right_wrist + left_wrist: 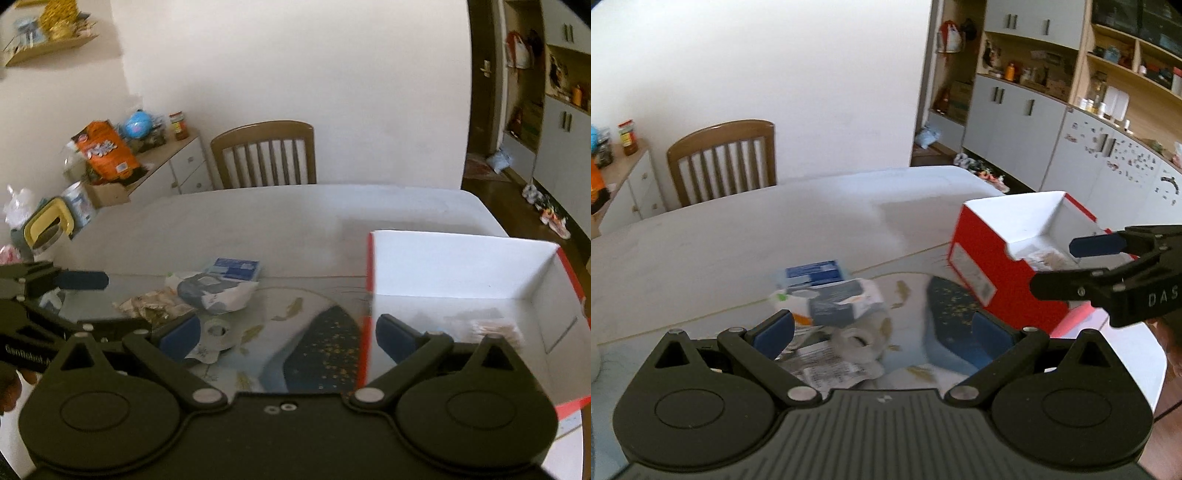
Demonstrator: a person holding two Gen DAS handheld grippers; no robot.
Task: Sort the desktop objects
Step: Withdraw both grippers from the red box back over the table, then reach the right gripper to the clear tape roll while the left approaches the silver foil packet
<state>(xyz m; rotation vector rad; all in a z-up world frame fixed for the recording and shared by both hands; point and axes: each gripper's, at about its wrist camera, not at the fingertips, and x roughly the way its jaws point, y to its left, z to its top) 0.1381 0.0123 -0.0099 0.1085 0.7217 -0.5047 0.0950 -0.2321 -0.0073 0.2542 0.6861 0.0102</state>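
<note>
A red box with a white inside [993,254] [461,288] stands open on the right of the table; a small packet [491,326] lies in it. A pile lies left of it: a blue-labelled tissue pack [816,275] [236,268], a grey-white wipes pack [842,301] [214,291], a tape roll [858,338] [218,332], crumpled foil wrappers [151,306] and a printed sachet [831,369]. My left gripper [882,332] is open above the pile. My right gripper [288,338] is open and empty over the box's left wall; it also shows in the left wrist view [1067,266].
A white table [738,236] carries a patterned mat [295,332]. A wooden chair [724,158] [266,155] stands at the far edge. A low cabinet with jars and an orange bag [107,147] stands far left. Cupboards [1052,129] line the right wall.
</note>
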